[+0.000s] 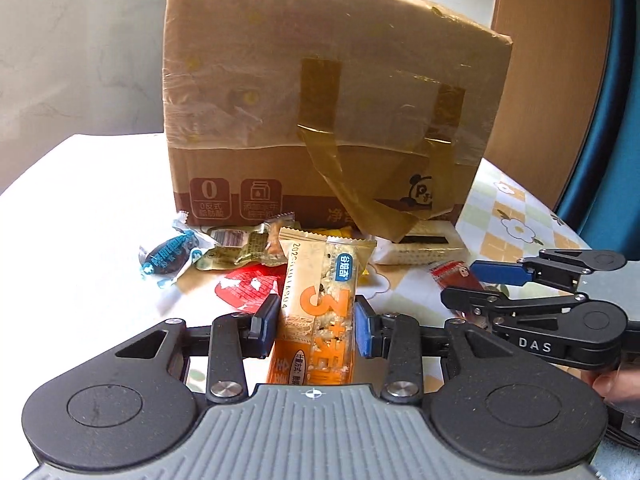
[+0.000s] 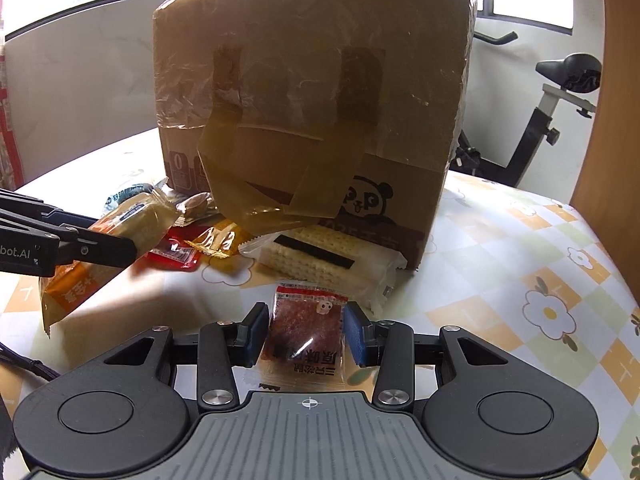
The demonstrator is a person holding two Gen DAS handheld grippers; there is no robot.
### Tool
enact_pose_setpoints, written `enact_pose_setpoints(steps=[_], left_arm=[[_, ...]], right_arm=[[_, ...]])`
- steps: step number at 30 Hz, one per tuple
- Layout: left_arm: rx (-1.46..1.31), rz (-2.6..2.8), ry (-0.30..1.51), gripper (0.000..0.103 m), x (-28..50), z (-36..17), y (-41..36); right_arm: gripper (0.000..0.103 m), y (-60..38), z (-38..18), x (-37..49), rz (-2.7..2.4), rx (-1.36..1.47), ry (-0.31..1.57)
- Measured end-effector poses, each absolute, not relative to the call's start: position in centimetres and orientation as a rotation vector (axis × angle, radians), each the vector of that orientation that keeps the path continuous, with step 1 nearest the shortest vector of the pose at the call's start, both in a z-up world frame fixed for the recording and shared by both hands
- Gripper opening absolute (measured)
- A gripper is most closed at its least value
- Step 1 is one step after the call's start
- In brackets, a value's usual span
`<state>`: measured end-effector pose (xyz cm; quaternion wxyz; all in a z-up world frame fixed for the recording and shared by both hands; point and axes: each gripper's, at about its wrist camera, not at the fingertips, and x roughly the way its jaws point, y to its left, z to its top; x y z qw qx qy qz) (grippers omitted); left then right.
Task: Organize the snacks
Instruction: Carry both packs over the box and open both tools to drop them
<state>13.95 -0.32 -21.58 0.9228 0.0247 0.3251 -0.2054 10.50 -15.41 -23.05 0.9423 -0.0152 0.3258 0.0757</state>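
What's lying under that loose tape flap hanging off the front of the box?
Under the tape flap on the cardboard box, the cracker pack and a yellow snack packet poke out. Their rear ends are covered, so anything further back is hidden.

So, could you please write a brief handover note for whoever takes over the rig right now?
Left gripper: shut on the orange cereal bar, lifted off the table.
Right gripper: shut on the small red jerky packet.
Cardboard box stands behind, taped over; its opening is not visible.
Loose at its foot: cracker pack, blue candy, red sachet, other small packets.
Nothing visibly sorted yet; both held snacks and the pile remain.
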Motion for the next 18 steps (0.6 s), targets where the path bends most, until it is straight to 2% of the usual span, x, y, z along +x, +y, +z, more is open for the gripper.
enact_pose_setpoints(steps=[11,18], left_arm=[[0.009,-0.397,0.663,0.041,13.7,-21.1,0.4],[-0.01,-0.372,0.597,0.041,14.0,-18.5,1.7]], right_arm=[[0.038,-15.7,-22.8,10.3,0.151,-0.018,0.657],[0.038,-16.7,-21.3,9.4,0.126,0.013,0.626]])
